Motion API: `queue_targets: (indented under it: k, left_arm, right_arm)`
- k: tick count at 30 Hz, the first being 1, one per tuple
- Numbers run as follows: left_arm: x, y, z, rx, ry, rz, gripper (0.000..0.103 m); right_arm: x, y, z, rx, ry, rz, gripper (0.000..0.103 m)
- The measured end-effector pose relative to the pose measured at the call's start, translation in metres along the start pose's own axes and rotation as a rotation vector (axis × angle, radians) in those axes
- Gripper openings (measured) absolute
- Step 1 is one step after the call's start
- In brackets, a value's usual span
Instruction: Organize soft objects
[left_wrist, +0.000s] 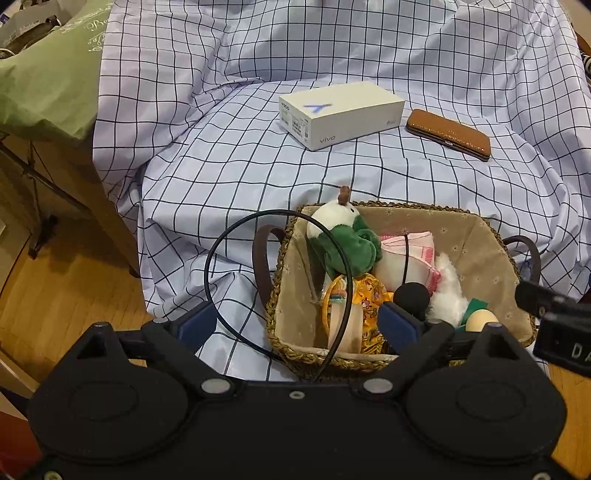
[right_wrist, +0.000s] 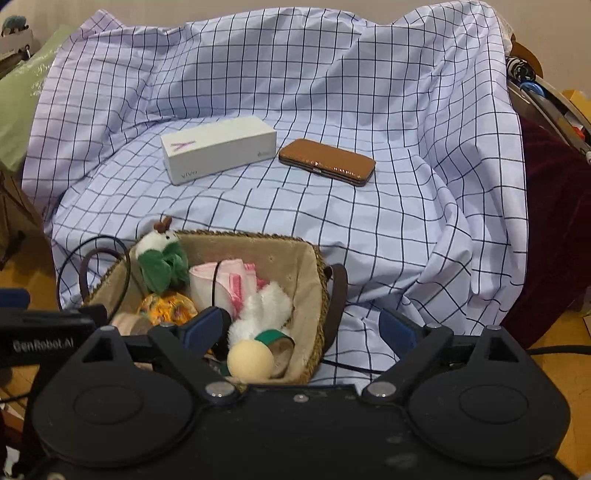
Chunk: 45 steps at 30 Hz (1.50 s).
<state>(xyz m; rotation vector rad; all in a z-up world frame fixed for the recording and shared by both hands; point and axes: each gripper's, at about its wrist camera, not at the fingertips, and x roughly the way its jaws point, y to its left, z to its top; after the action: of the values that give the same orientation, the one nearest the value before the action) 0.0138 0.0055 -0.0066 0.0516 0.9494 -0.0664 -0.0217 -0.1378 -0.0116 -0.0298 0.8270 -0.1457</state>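
Note:
A woven basket (left_wrist: 413, 206) (right_wrist: 240, 234) with beige lining sits on the front of the checked sheet. In it lie a green-and-white plush toy (left_wrist: 343, 236) (right_wrist: 159, 258), a pink-and-white cloth (left_wrist: 406, 254) (right_wrist: 221, 280), a white fluffy toy (left_wrist: 447, 291) (right_wrist: 262, 306), a yellow patterned pouch (left_wrist: 369, 299) (right_wrist: 166, 304) and a cream ball (left_wrist: 480, 319) (right_wrist: 251, 360). My left gripper (left_wrist: 299, 325) stands open astride the basket's left wall. My right gripper (right_wrist: 299, 328) stands open astride its right wall. Neither holds anything.
A white phone box (left_wrist: 340, 112) (right_wrist: 218, 151) and a brown case (left_wrist: 448, 134) (right_wrist: 327, 162) lie further back on the checked sheet (left_wrist: 221, 155). A black cable (left_wrist: 221, 251) loops over the basket's left side. A green bag (left_wrist: 44, 81) stands far left, above wooden floor.

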Motion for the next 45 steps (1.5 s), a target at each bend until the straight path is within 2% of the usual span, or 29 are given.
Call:
queue_targets:
  k: [3, 5, 8, 10, 20, 45]
  left_arm:
    - [-0.001, 0.0, 0.0, -0.004, -0.004, -0.006, 0.093]
    - [-0.003, 0.001, -0.001, -0.01, -0.014, -0.011, 0.099]
    - [-0.007, 0.002, -0.001, -0.02, -0.04, -0.005, 0.1]
    - [-0.007, 0.003, 0.0, -0.025, -0.03, -0.008, 0.1]
    - [0.002, 0.001, -0.001, -0.012, 0.044, -0.023, 0.099]
    - [0.005, 0.003, -0.002, -0.009, 0.065, -0.025, 0.099]
  right_arm:
    - [0.0, -0.001, -0.004, 0.004, 0.005, 0.013, 0.092]
    - [-0.001, -0.001, -0.005, 0.012, 0.002, 0.012, 0.093]
    - [-0.002, 0.001, -0.007, 0.008, 0.001, -0.012, 0.095]
    - [-0.002, 0.002, -0.007, 0.007, 0.005, -0.032, 0.1]
    - [0.001, 0.003, -0.008, 0.013, 0.029, -0.024, 0.101]
    - [0.008, 0.001, -0.009, 0.035, 0.061, -0.021, 0.101]
